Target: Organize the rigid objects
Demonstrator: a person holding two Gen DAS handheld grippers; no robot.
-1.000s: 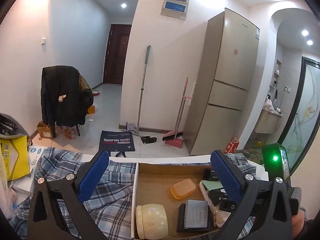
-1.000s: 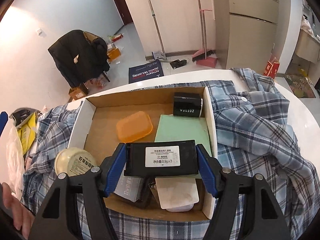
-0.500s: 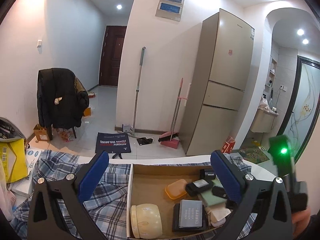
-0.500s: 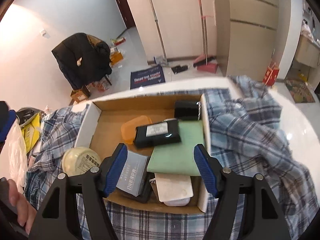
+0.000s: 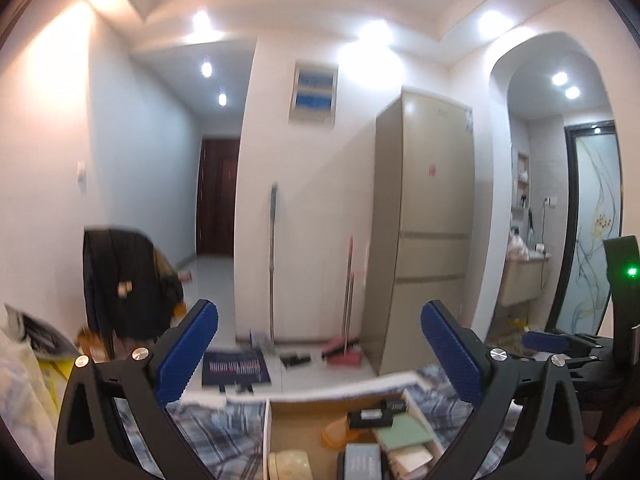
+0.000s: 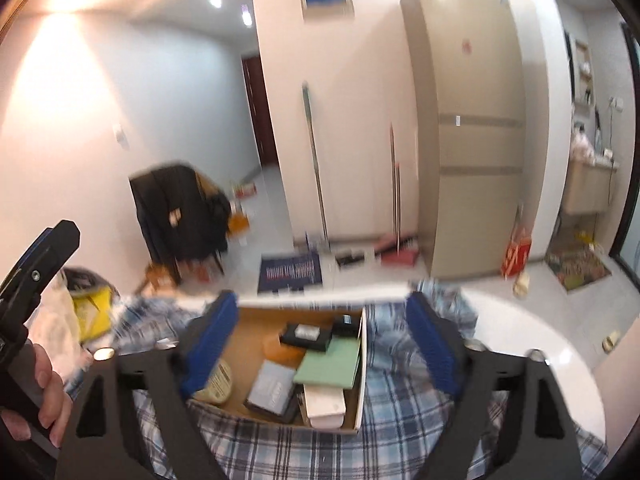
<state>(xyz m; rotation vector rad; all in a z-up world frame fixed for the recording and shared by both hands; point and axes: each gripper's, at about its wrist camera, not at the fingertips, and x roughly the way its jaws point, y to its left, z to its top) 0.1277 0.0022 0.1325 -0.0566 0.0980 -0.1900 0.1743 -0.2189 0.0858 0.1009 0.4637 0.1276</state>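
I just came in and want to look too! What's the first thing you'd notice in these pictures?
Probably the cardboard box lying on a blue checked cloth, packed with small things: a pale green card, a black packet partly on the card, and a round cream jar in the near left corner. The right gripper hangs open above it, holding nothing. Behind, a tall beige fridge stands against the wall.

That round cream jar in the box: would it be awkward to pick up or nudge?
The cream jar looks rounded and glossy, so probably slippery between flat pads. It seems to lie on its side in the cardboard box, so a nudge might roll it. Likely rigid.
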